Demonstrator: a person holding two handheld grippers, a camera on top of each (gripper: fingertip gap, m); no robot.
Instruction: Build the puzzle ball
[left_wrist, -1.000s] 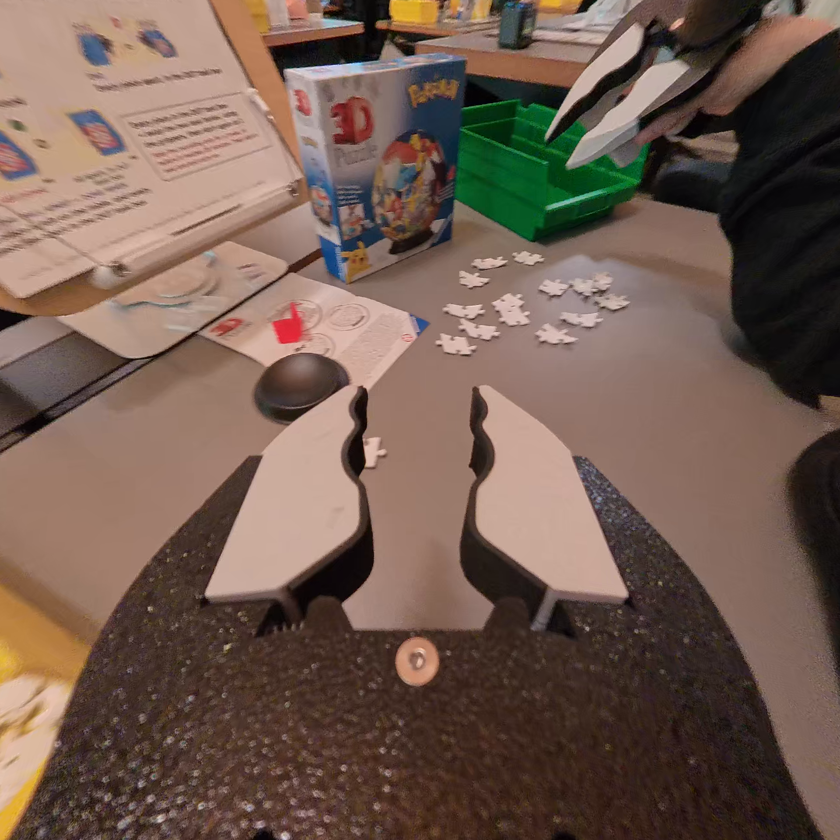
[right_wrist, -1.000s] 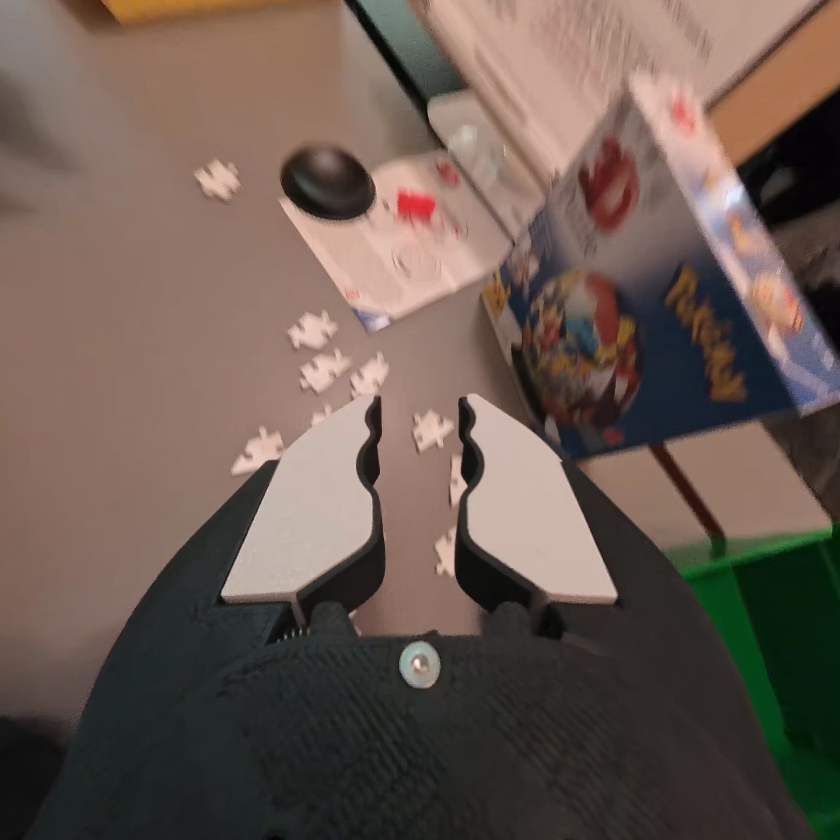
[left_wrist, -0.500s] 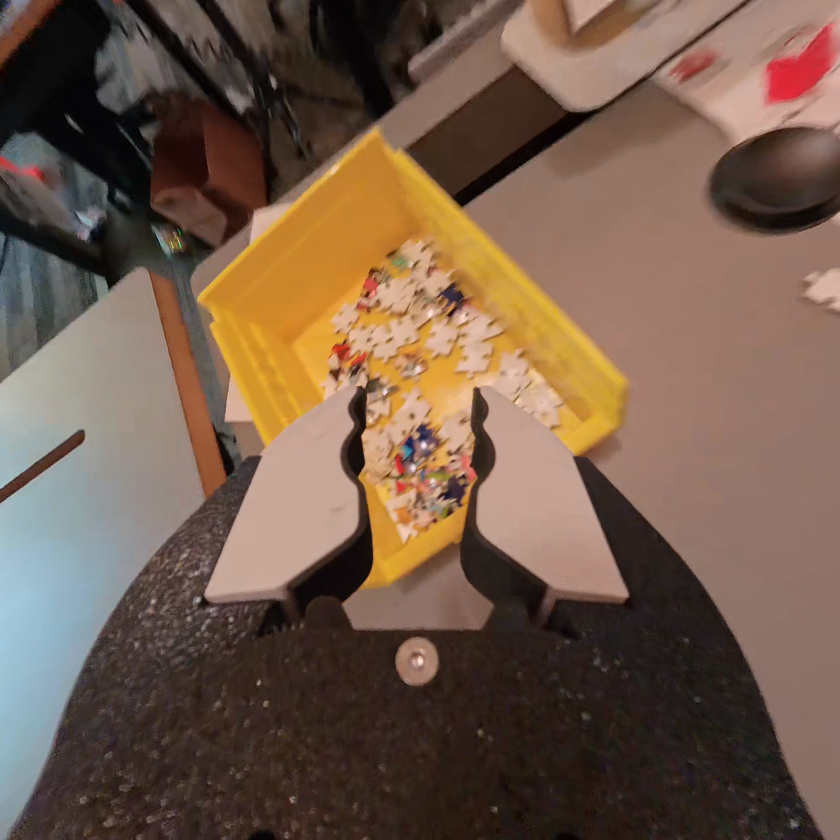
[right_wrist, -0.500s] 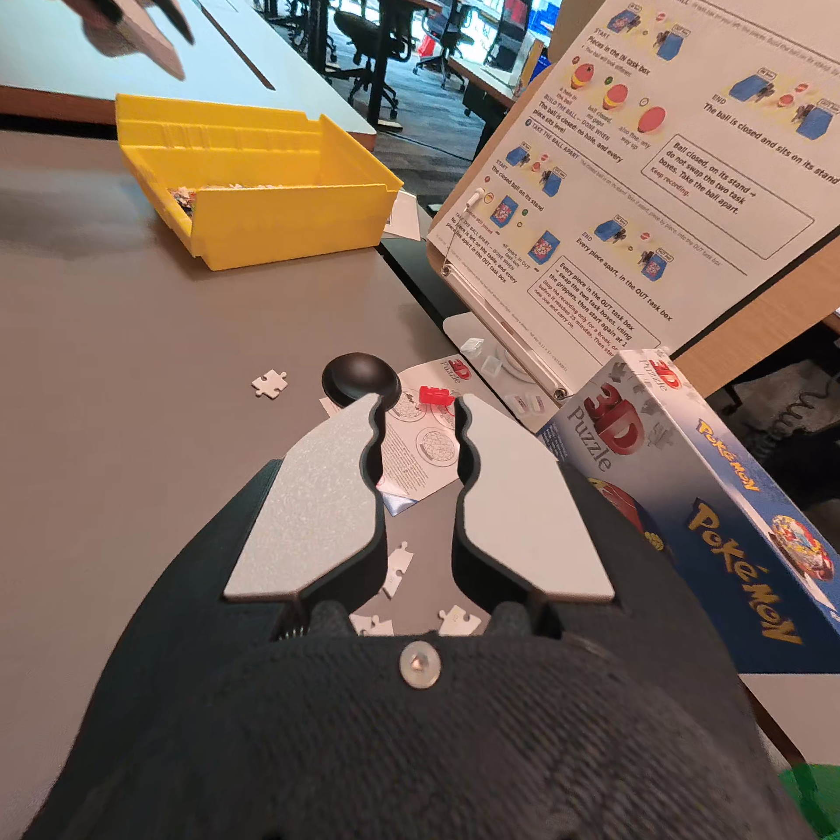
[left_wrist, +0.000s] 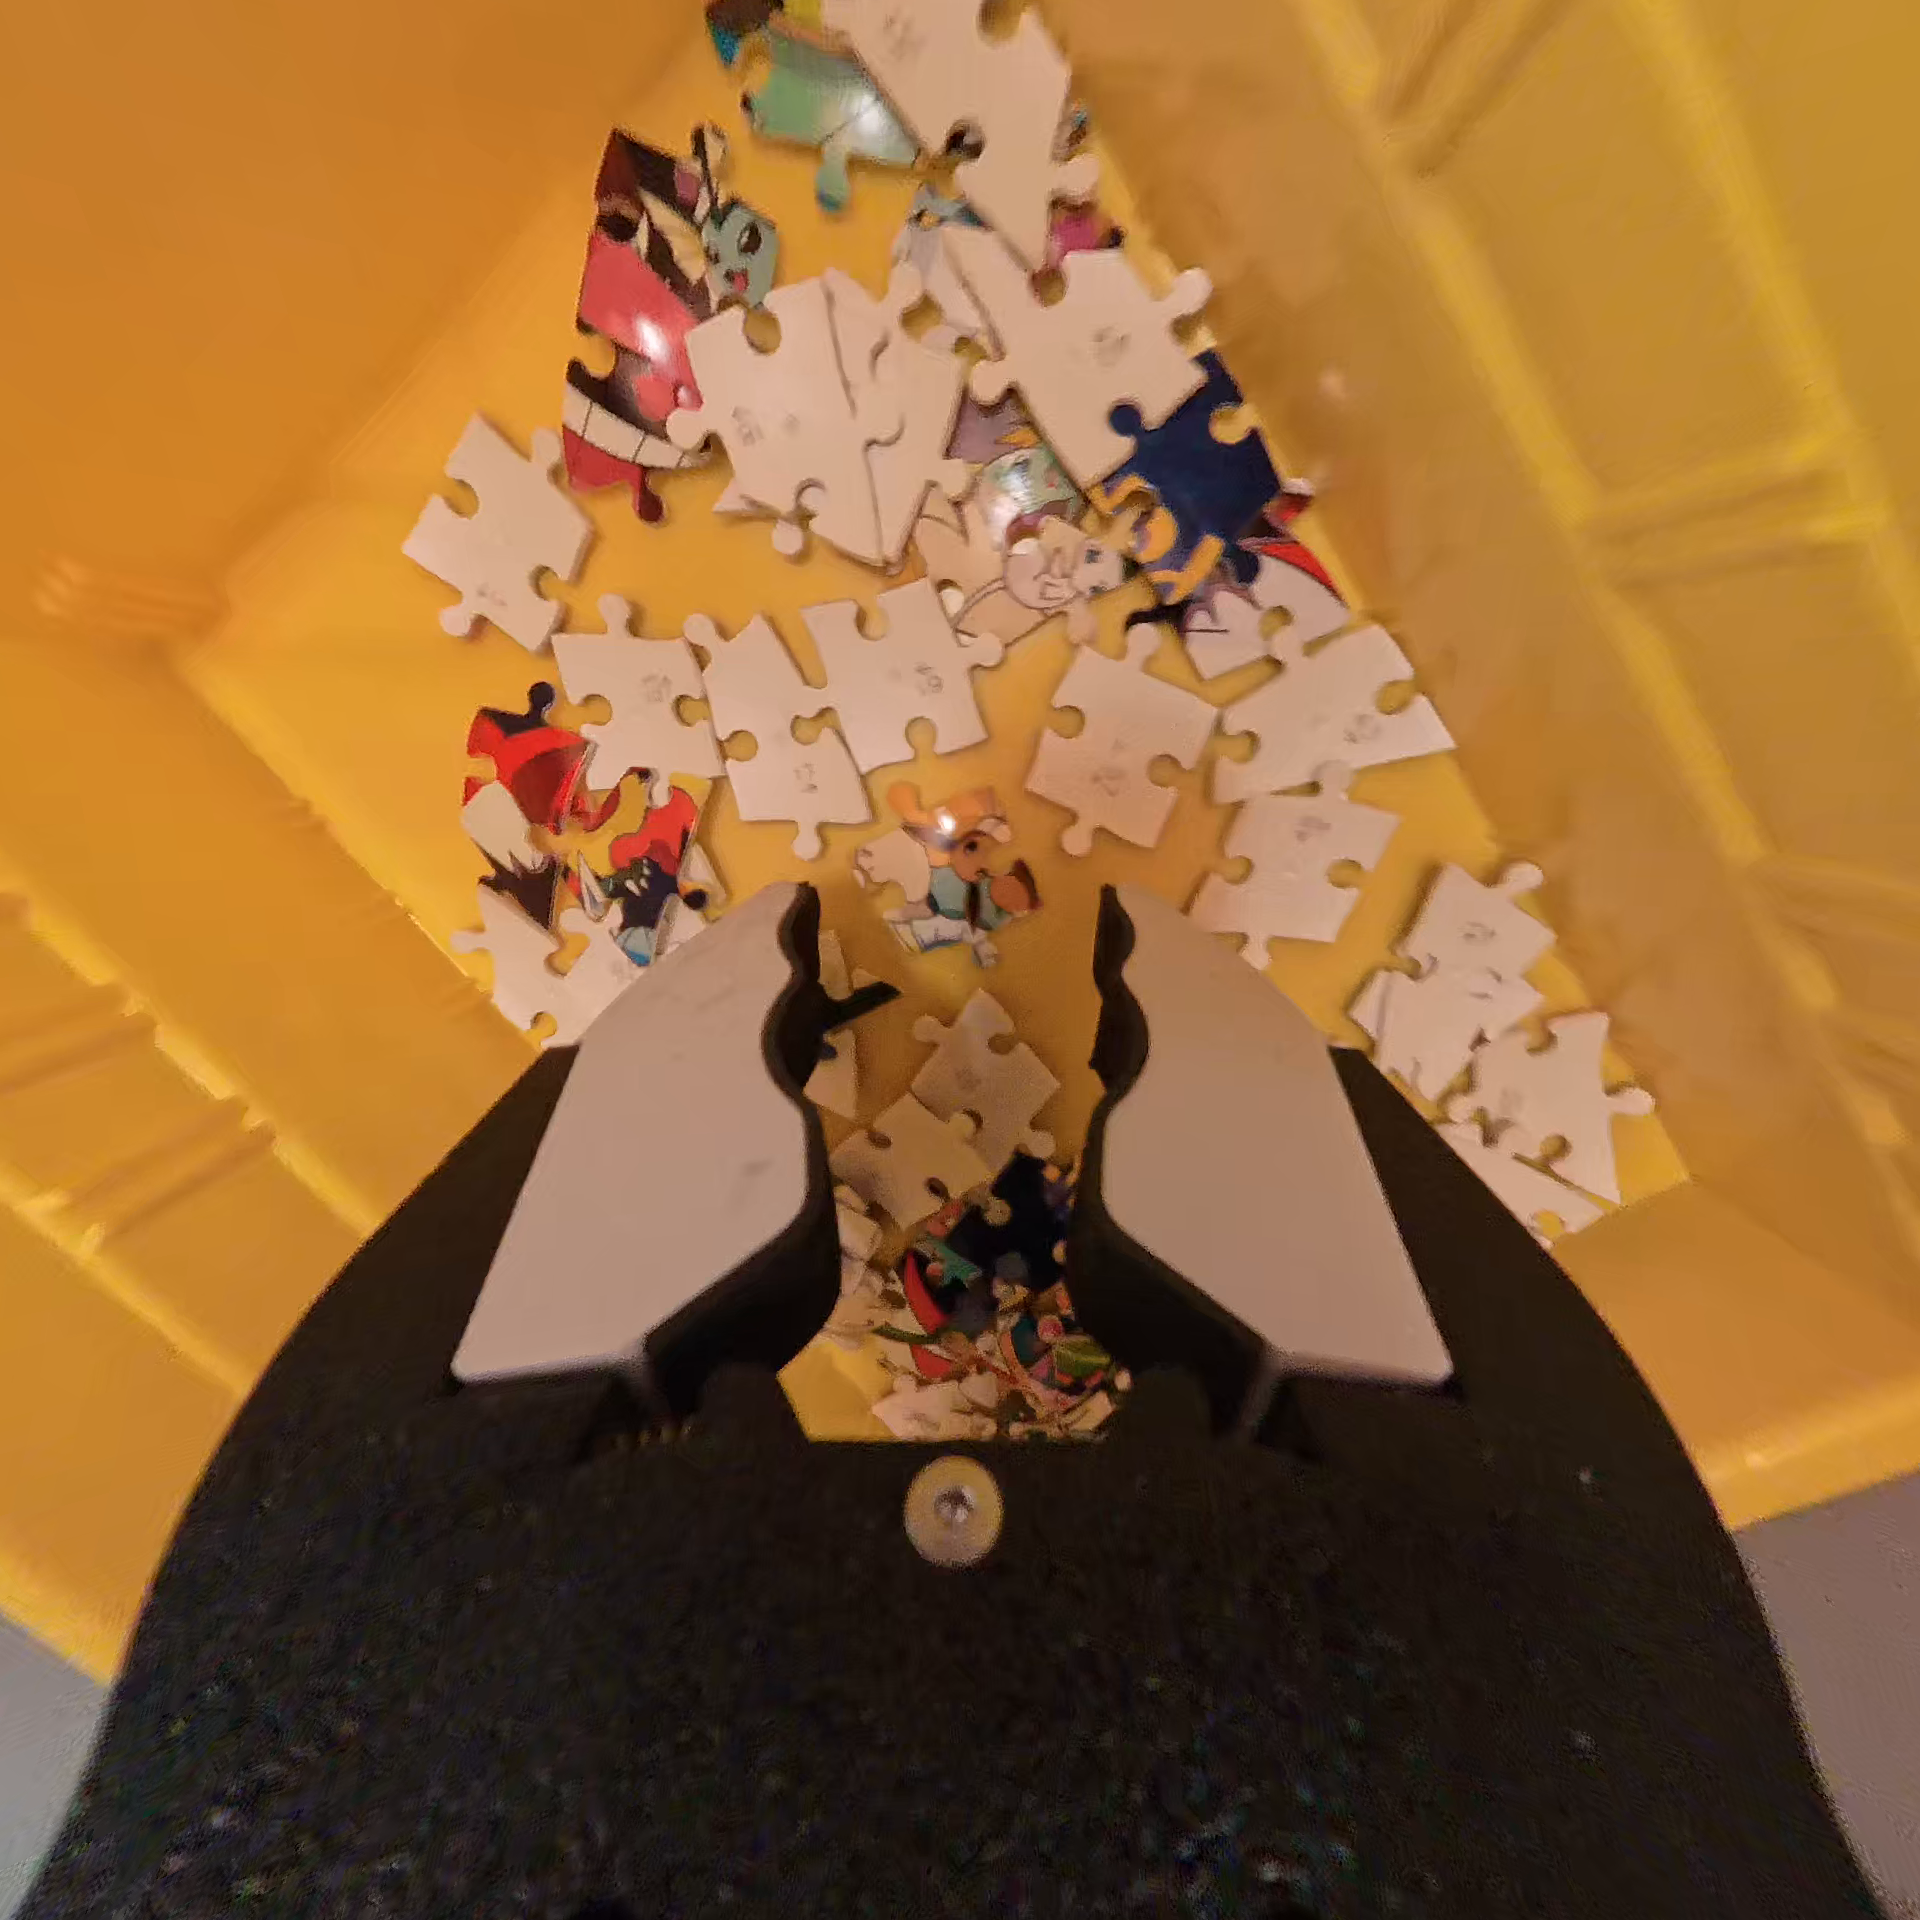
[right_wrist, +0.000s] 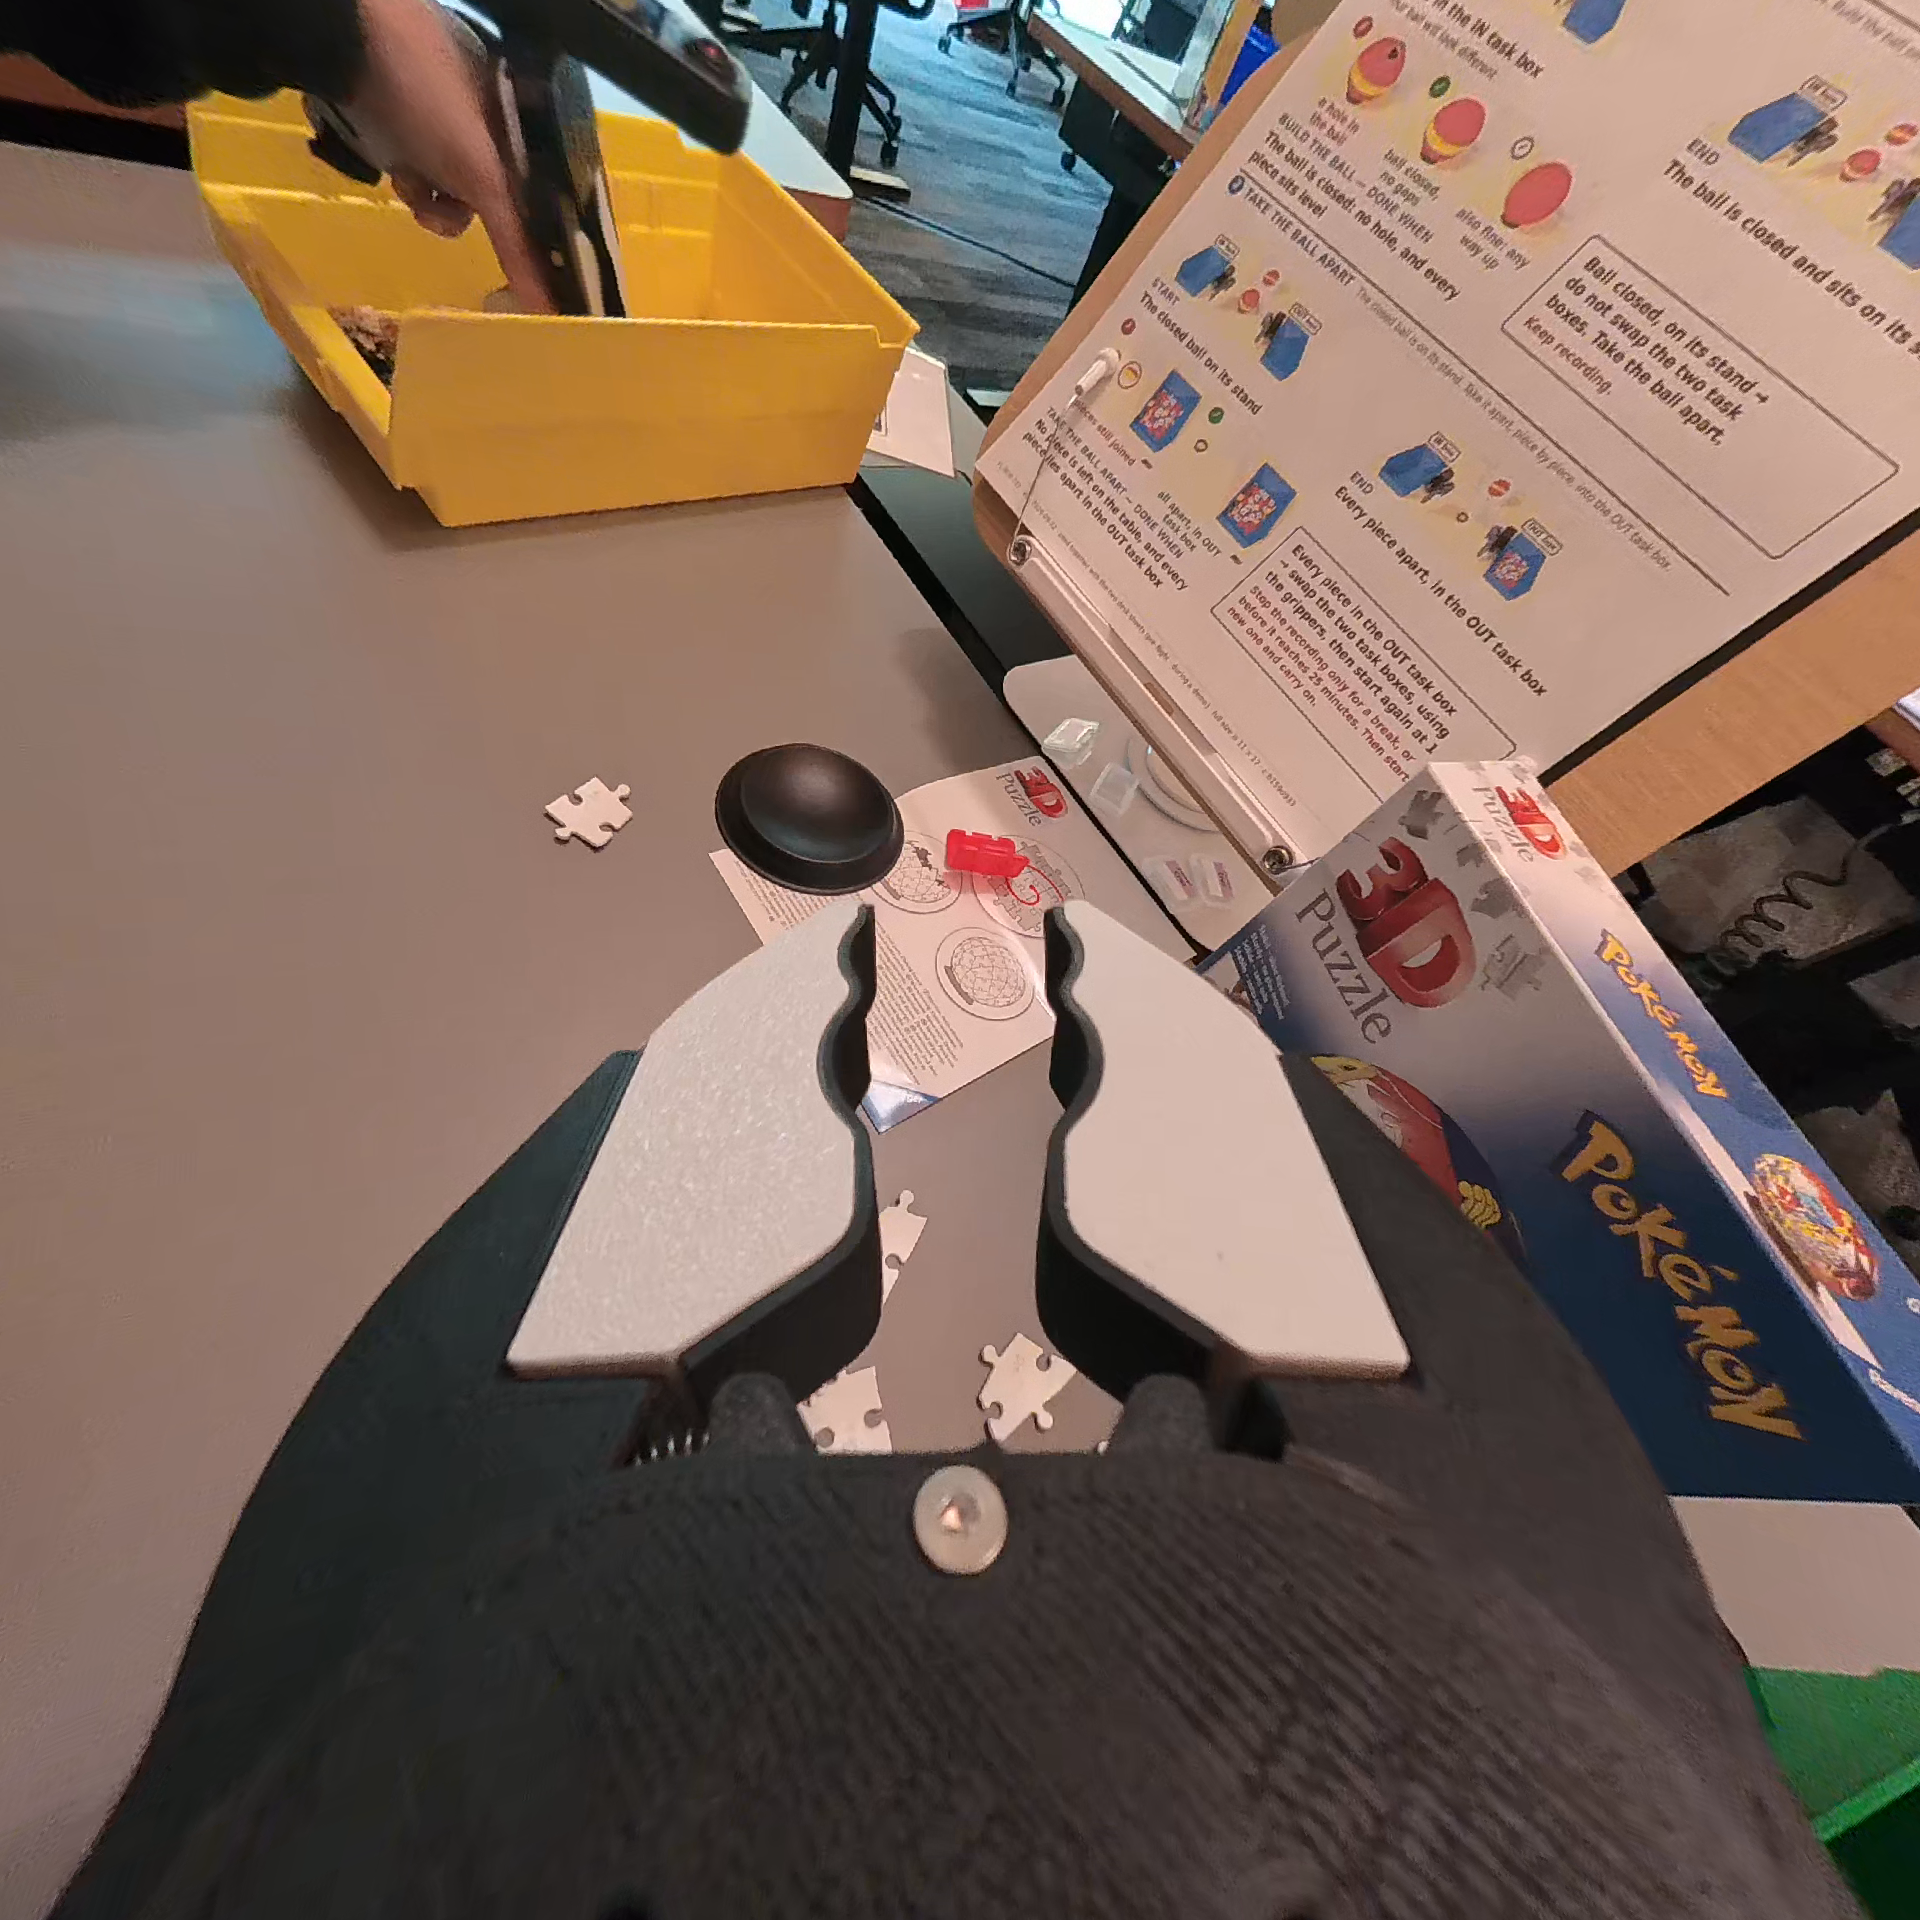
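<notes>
My left gripper (left_wrist: 951, 914) is open and empty, low inside the yellow bin (left_wrist: 260, 364), over several loose puzzle pieces (left_wrist: 894, 681), some white side up, some printed. A printed piece (left_wrist: 951, 868) lies just ahead of the fingertips. In the right wrist view the left gripper (right_wrist: 566, 208) reaches down into the yellow bin (right_wrist: 623, 405) at the far left. My right gripper (right_wrist: 956, 920) is open and empty above the grey table (right_wrist: 312, 727). A black dome-shaped stand (right_wrist: 808, 816) and a single white piece (right_wrist: 589, 812) lie ahead of it; other white pieces (right_wrist: 1023, 1387) lie under it.
A folded instruction leaflet (right_wrist: 956, 966) with a small red part (right_wrist: 982, 854) lies beside the stand. The blue puzzle box (right_wrist: 1558, 1122) stands at the right. An instruction board (right_wrist: 1455, 364) leans at the back right. A green bin corner (right_wrist: 1839, 1756) shows at the bottom right. There is about 50 cm between the tips of the two grippers. Between my right fingertips and the single white piece (right_wrist: 589, 812) there is roughly 25 cm.
My left gripper swung from the table to the yellow bin and dropped inside it. My right gripper turned from the scattered pieces toward the stand, then held nearly still.
</notes>
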